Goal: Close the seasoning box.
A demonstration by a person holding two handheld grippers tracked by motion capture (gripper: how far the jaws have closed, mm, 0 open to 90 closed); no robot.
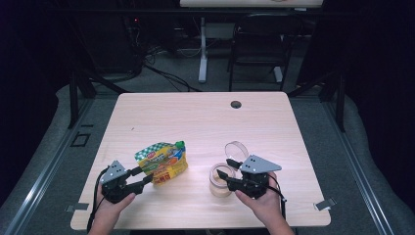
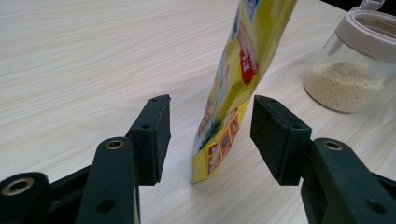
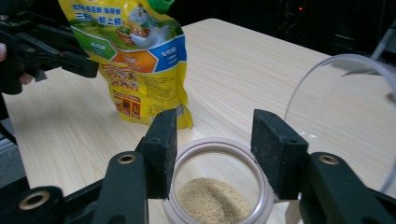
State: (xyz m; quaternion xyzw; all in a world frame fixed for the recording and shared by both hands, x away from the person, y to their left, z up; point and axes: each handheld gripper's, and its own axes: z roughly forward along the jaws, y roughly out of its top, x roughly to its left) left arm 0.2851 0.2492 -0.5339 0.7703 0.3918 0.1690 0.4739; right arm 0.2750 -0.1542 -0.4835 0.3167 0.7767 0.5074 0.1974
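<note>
Dark floor, a chair and cables lie beyond the pale wooden surface (image 1: 195, 117), which carries two things, both toward its near edge. A yellow spout pouch (image 1: 163, 162) with a green cap stands upright left of the middle, and a clear glass jar (image 1: 221, 181) stands right of the middle, near the front edge. The jar's hinged lid (image 1: 237, 149) is swung back, so the mouth is already open, and a shallow layer of fine tan granules (image 3: 212, 200) lies in the bottom.

The left gripper (image 1: 139, 177) has its jaws spread wide on either side of the pouch's lower corner; in the left gripper view the pouch hangs between the pads with a gap on each side, so it is not yet gripped. The right gripper (image 1: 228, 169) hovers at the jar's rim with its jaws wide apart and nothing between them but the open mouth below.

As I judge it, the work is a refill of the jar from the pouch, and it is at an early stage: the jar is opened and ready, but the pouch is not grasped, its cap is still on, and all the pouring and closing remain.
</note>
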